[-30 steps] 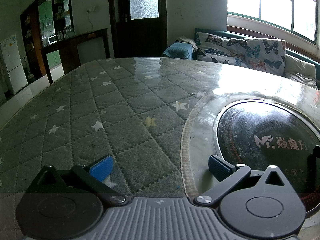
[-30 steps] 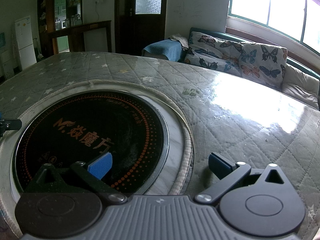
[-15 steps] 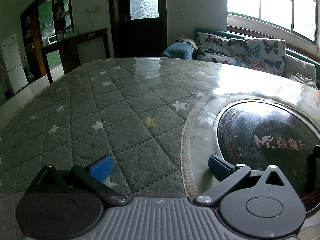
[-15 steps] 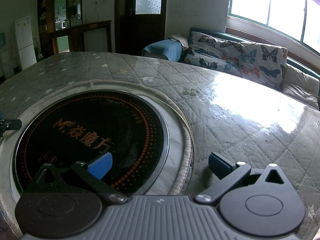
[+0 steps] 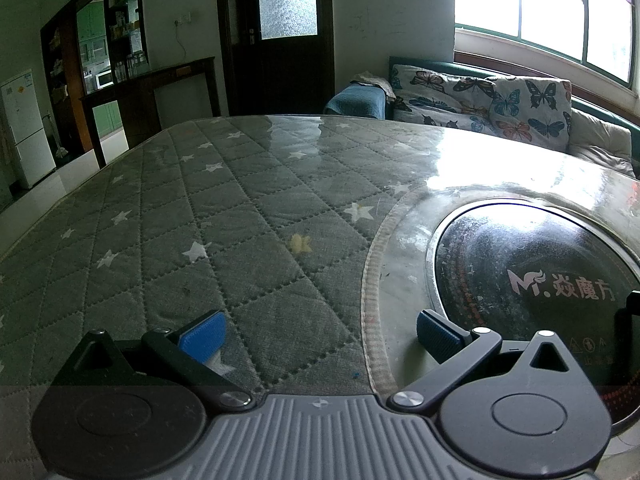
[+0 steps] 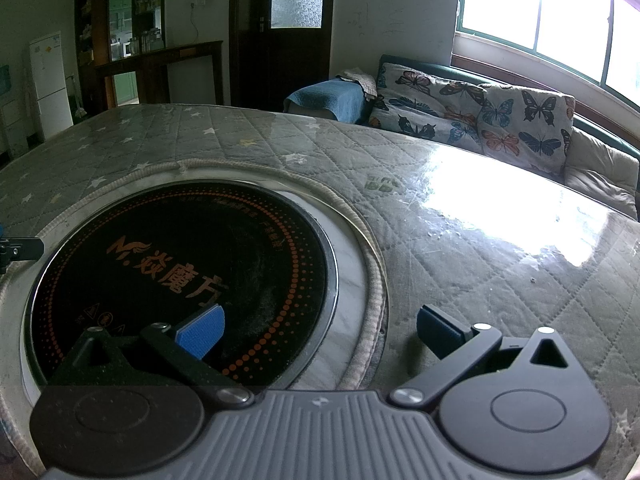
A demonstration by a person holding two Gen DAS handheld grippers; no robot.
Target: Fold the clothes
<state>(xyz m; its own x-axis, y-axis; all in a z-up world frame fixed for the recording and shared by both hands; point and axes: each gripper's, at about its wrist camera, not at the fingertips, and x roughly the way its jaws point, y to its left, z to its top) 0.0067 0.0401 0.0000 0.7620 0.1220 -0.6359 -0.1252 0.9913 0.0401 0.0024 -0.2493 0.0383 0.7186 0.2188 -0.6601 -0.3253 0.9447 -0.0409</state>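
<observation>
No garment shows in either view. My left gripper (image 5: 318,334) stands open low over a grey quilted table cover with white stars (image 5: 208,216), nothing between its blue pads. My right gripper (image 6: 318,330) is open too, empty, with its left pad above a round black cooktop (image 6: 180,272) set into the table and its right pad over the quilted cover (image 6: 480,264). The same cooktop (image 5: 540,280) lies to the right in the left wrist view. A dark tip of the other gripper (image 6: 20,248) pokes in at the far left edge of the right wrist view.
A clear glossy sheet covers the table and glares under the window. Beyond the far edge stands a sofa with butterfly cushions (image 5: 480,100) and a folded blue blanket (image 5: 356,100). A dark door (image 5: 280,36), a wooden counter and a white fridge (image 5: 24,128) line the back.
</observation>
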